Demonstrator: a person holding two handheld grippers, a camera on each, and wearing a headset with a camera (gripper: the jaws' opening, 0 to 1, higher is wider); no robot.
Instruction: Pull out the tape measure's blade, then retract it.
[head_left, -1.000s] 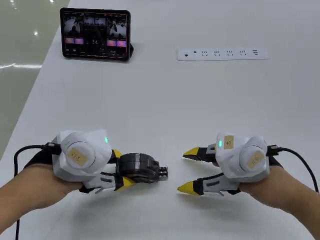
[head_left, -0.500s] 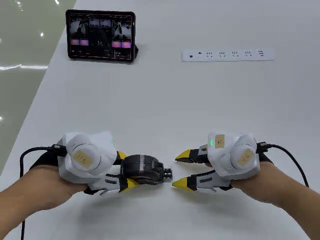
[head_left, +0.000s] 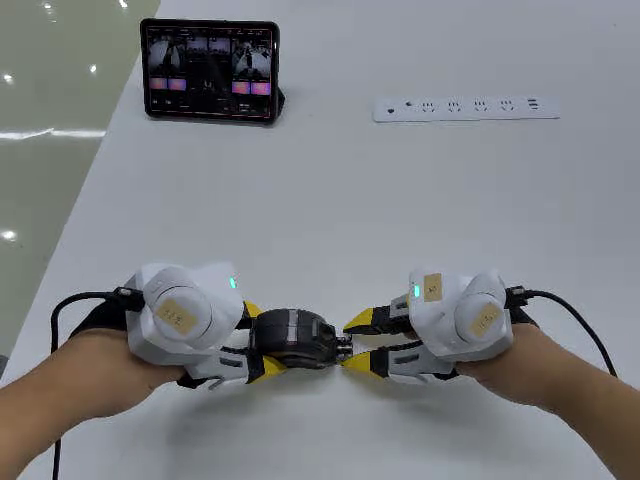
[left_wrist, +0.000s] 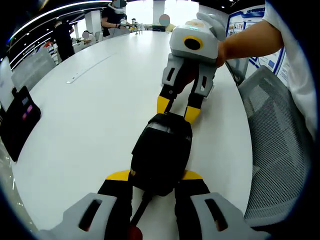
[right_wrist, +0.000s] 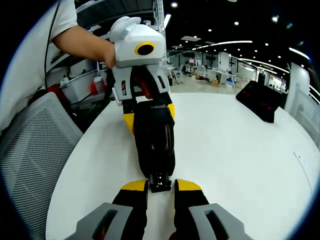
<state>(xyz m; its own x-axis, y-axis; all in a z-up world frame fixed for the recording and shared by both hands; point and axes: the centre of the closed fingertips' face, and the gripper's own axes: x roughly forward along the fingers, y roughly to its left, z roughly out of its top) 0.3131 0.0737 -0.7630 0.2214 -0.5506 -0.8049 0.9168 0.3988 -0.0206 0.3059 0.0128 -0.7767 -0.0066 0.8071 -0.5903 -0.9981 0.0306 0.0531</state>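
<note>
Item 1, lower centre of head view: tape measure (head_left: 295, 338), low over the bench (head_left: 330, 220). Its long axis runs left-right across the frame, with the blade tip (head_left: 341, 350) pointing right. The left hand-held gripper (head_left: 258, 340) clamps the case, I judge to anchor it. The right hand-held gripper (head_left: 351, 343) is narrowed either side of the tip, ready for the pull, though I cannot tell if it is touching. The blade is not yet drawn.
Item 2, upper frame: power strip (head_left: 465, 107) and tablet (head_left: 211, 70), well apart.

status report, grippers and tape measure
Left gripper shut on tape measure. Right gripper jaws flank the blade hook, grip unclear. Nothing pulled out yet. Tablet, power strip far off.
</note>
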